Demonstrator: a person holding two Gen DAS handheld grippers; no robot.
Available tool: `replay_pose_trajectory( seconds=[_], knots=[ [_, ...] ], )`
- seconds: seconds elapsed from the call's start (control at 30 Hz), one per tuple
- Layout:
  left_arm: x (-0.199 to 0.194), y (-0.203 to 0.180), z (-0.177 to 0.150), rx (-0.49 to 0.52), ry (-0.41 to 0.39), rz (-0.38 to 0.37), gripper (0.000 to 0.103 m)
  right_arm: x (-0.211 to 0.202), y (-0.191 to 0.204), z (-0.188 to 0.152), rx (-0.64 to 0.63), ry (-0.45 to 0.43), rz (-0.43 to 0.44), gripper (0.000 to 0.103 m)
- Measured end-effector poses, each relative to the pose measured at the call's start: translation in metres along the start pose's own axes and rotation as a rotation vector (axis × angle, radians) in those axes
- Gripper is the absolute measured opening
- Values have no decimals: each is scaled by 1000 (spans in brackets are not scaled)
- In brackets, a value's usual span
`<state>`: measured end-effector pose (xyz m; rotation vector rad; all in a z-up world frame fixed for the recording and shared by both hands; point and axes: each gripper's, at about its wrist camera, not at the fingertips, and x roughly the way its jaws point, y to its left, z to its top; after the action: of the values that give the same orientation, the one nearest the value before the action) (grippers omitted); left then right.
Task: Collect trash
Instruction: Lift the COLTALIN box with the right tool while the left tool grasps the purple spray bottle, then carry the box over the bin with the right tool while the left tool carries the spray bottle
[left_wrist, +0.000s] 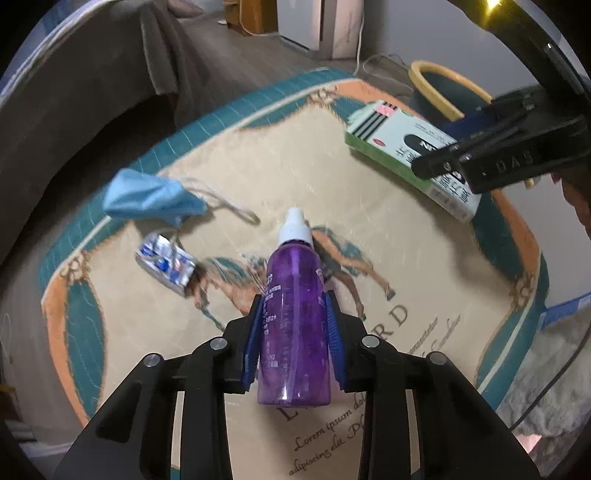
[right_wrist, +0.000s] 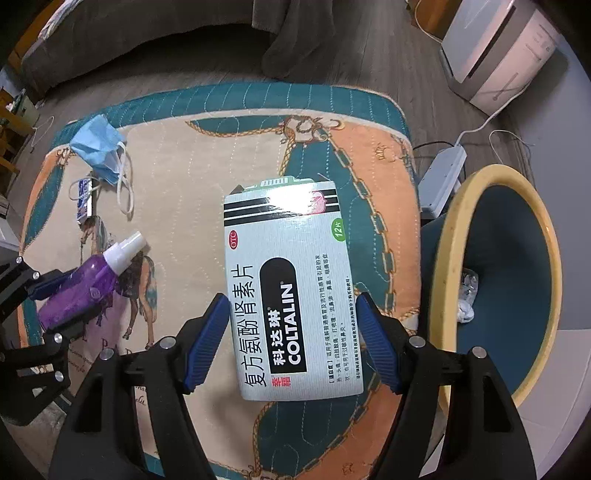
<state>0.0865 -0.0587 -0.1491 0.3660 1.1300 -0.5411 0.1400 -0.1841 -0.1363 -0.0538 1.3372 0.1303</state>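
My left gripper is shut on a purple spray bottle with a white cap, just above the patterned mat; the bottle also shows in the right wrist view. My right gripper is open, its blue pads on either side of a white medicine box that lies on the mat; the right pad is close to the box edge, the left stands apart. The box also shows in the left wrist view. A blue face mask and a small crushed packet lie on the mat's left.
A dark bin with a yellow rim stands right of the mat, with crumpled white trash inside. A power strip and cables lie behind it. A white appliance and a grey sofa stand beyond.
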Motion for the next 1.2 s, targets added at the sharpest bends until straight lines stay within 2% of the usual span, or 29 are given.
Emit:
replay_pose_trajectory(
  seconds=[0.53, 0.87, 1.2],
  knots=[
    [-54, -8, 22, -15, -164, 27, 33, -63, -19, -11, 46, -136, 6, 69],
    [-68, -14, 36, -20, -216, 28, 33, -88, -28, -16, 72, -191, 16, 69],
    [-86, -29, 52, -8, -283, 22, 33, -118, -53, -21, 102, -261, -32, 69]
  ],
)
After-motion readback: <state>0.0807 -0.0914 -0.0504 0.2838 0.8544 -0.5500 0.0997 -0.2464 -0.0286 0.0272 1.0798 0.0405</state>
